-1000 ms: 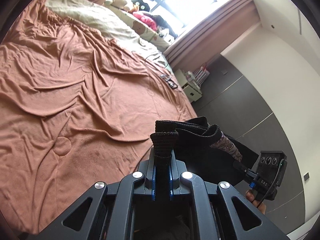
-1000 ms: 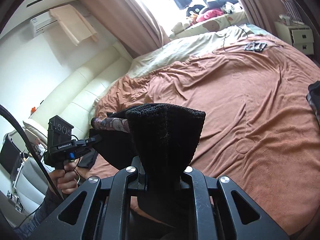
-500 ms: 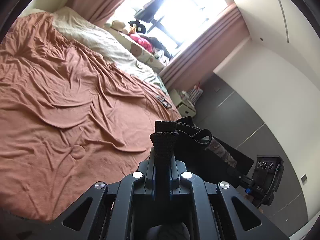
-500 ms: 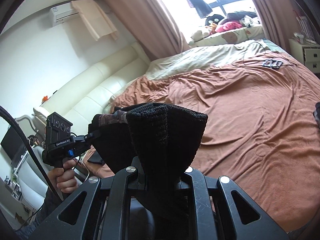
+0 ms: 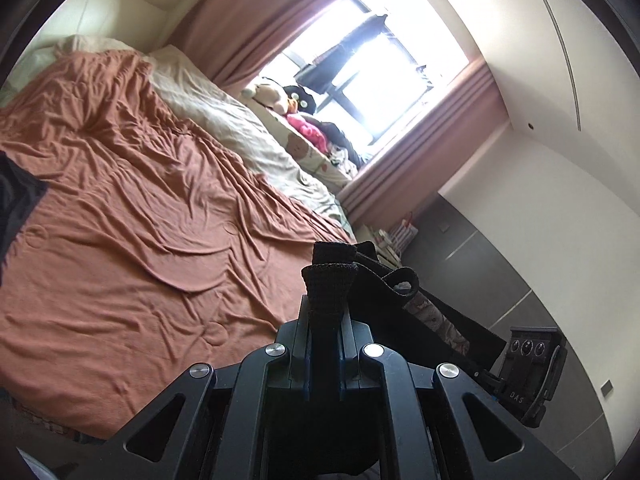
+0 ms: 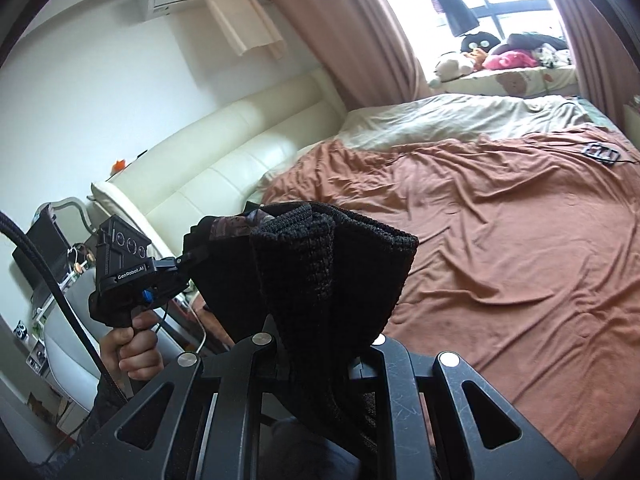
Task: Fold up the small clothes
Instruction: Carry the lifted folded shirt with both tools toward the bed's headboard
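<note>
Both grippers hold one small black garment in the air above the bed. In the left wrist view my left gripper (image 5: 325, 320) is shut on a black ribbed waistband edge of the garment (image 5: 384, 300), which stretches right toward the right gripper's body (image 5: 528, 368). In the right wrist view my right gripper (image 6: 320, 344) is shut on a bunched fold of the black garment (image 6: 332, 264); the cloth runs left to the left gripper (image 6: 188, 258), held by a hand. A patterned inner strip (image 6: 232, 226) shows along the top edge.
A bed with a wrinkled rust-brown cover (image 5: 140, 220) (image 6: 500, 248) lies below. A dark cloth (image 5: 16, 204) lies at its left edge. A small dark object (image 6: 602, 153) rests far right. Cream headboard (image 6: 224, 152), plush toys (image 6: 500, 54) by the window, a nightstand (image 5: 384, 240).
Both grippers have lifted and tilted upward with the garment; the views now show more wall, window and headboard. The grips on the cloth are unchanged.
</note>
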